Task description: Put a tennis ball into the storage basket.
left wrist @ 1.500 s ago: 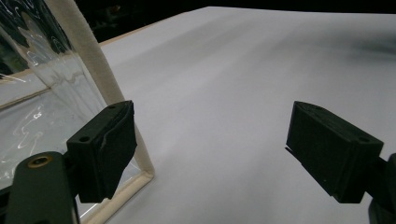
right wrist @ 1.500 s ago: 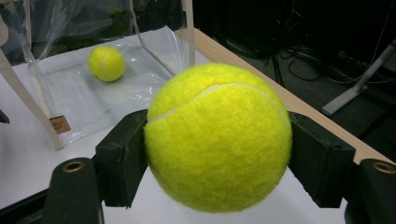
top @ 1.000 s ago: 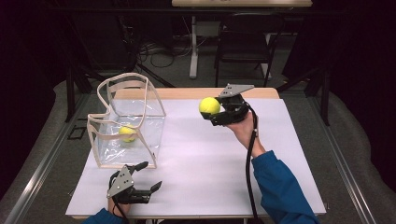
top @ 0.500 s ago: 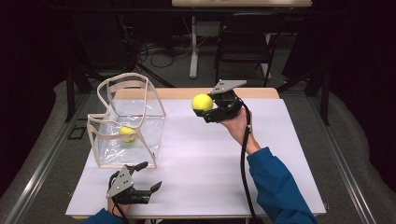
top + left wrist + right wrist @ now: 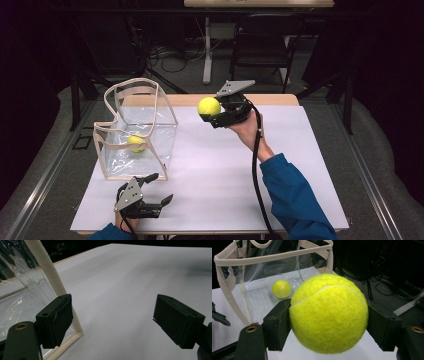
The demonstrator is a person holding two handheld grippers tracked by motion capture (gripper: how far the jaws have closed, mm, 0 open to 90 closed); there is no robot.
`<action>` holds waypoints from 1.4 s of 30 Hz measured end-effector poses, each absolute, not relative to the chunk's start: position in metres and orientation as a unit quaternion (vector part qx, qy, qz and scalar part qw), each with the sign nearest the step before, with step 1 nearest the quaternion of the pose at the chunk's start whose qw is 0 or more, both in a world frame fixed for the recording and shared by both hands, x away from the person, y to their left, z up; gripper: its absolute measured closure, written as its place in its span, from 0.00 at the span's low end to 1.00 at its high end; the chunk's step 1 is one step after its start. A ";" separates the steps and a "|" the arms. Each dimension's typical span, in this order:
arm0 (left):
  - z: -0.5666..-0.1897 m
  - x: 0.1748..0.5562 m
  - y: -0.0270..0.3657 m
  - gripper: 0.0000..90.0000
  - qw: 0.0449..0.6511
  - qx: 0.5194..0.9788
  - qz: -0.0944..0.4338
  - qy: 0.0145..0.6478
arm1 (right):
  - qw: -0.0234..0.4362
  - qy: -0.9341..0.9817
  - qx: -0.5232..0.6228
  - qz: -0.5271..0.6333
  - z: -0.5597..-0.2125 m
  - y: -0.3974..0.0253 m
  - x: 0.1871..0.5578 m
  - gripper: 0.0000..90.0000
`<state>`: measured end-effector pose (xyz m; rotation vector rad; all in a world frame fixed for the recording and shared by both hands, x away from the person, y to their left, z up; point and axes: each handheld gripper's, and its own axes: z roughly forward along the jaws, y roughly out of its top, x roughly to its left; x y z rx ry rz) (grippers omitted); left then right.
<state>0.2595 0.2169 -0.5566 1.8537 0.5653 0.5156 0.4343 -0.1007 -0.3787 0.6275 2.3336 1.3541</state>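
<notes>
My right gripper (image 5: 210, 111) (image 5: 328, 320) is shut on a yellow tennis ball (image 5: 209, 106) (image 5: 329, 315), held up over the far middle of the white table (image 5: 220, 170), pointing left toward a clear plastic bag with beige trim (image 5: 136, 131) (image 5: 272, 257). A second tennis ball (image 5: 135, 143) (image 5: 281, 289) lies inside the bag on its bottom. My left gripper (image 5: 161, 189) (image 5: 117, 320) rests open near the table's front left edge, just in front of the bag's near corner (image 5: 53, 282), with nothing between its jaws.
The bag stands upright at the left of the table with its mouth open upward. A black cable (image 5: 256, 165) trails from the right gripper along the blue sleeve (image 5: 292, 195). A chair (image 5: 260, 45) and stands crowd the dark floor behind the table.
My right gripper has carried the ball leftward toward the bag. The left gripper has stayed in place.
</notes>
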 end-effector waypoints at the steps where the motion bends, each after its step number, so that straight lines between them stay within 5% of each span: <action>1: -0.557 0.259 0.217 0.18 0.538 0.779 0.217 0.238 | 0.185 0.828 0.222 0.481 -0.378 -0.100 0.435 0.29; 42: -0.557 0.260 0.218 0.18 0.542 0.776 0.216 0.239 | 0.184 0.842 0.186 0.473 -0.352 -0.056 0.443 0.29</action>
